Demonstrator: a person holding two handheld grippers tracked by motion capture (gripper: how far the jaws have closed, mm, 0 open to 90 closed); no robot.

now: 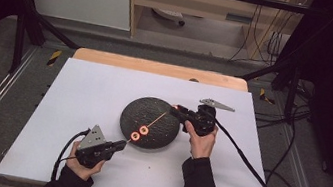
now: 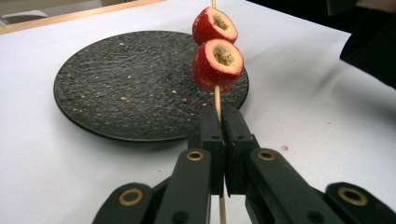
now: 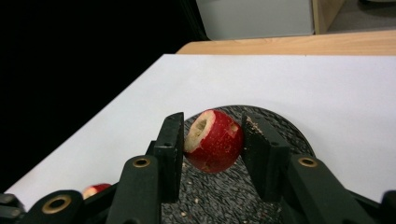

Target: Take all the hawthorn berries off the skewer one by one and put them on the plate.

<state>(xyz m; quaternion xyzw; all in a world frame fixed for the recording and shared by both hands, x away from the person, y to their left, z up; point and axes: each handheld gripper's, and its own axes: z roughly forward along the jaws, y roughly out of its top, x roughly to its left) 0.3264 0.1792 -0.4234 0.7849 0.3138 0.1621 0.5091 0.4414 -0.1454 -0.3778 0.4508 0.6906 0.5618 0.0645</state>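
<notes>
The left gripper (image 1: 118, 144) sat at the near edge of the dark round plate (image 1: 138, 112), held in the person's left hand (image 1: 85, 161). Its jaws were clenched on a thin wooden skewer (image 2: 217, 100), which ran up between them in the left gripper view. 2 red hollowed fruit pieces (image 2: 217, 63) were threaded on the skewer, 1 just above the other, both with the cored opening facing up (pale flesh visible inside). In the high view the skewer (image 1: 156, 120) lay slanted across the plate, with the 2 pieces (image 1: 139, 133) near the left gripper's tips.

The right gripper (image 1: 176, 110) was at the far right rim of the plate, held in the right hand (image 1: 201, 142). Its jaws were grasping a third red fruit piece (image 3: 214, 141), pressed between both inner faces in the right gripper view, cored opening turned to the left of that view, above the plate's surface (image 3: 224, 196).

The plate (image 2: 126, 84) carried scattered crumbs. It rested on a white sheet (image 1: 83, 95) covering the wooden table (image 1: 158, 67).
</notes>
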